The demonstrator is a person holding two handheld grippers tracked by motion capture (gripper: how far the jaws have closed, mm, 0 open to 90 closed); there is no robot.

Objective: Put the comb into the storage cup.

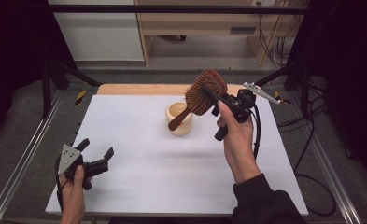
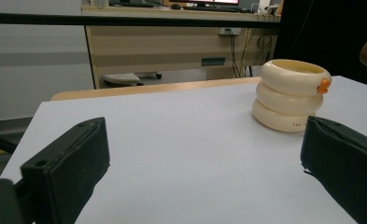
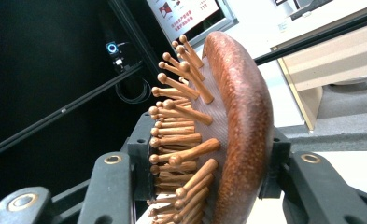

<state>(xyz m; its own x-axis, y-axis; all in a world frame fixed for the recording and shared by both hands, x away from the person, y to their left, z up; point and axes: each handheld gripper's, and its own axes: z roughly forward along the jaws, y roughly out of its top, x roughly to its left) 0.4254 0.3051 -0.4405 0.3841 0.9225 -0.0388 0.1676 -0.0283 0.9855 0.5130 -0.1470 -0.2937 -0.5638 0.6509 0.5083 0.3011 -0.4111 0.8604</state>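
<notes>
The right gripper (image 1: 217, 99) is clamping the brush (image 1: 204, 93) by its head, handle hanging toward the cup (image 1: 179, 119) at seven o'clock, probably for standing it inside, while the left gripper (image 1: 97, 150) is resting, jaws apart.

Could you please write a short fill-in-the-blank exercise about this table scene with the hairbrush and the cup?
1. The right gripper is shut on the head of a wooden ____.
2. The cream cup stands on the ____ table.
3. The left gripper has its jaws ____, with nothing between them.
4. The hairbrush handle points down toward the ____.

Missing words: hairbrush; white; open; cup
</notes>
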